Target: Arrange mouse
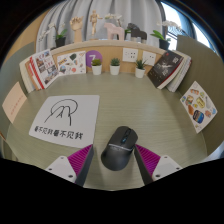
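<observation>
Standing spread, the tongs (pixel 115 165) flank the dark grey rounded plastic mouse (pixel 119 148) resting on the pale table (pixel 150 110); squeezing evenly on both sides should prevent twisting.

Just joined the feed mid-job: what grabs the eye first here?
The dark mouse sits between the open gripper fingers, on the table. Just beyond the left finger lies a white mat with a line drawing and printed characters. Small potted plants line the table's far edge.

Black mouse (pixel 118 149) between the gripper's (pixel 112 166) open jaws.
It rests on the bench (pixel 150 110), beside a white mat (pixel 65 118).
</observation>
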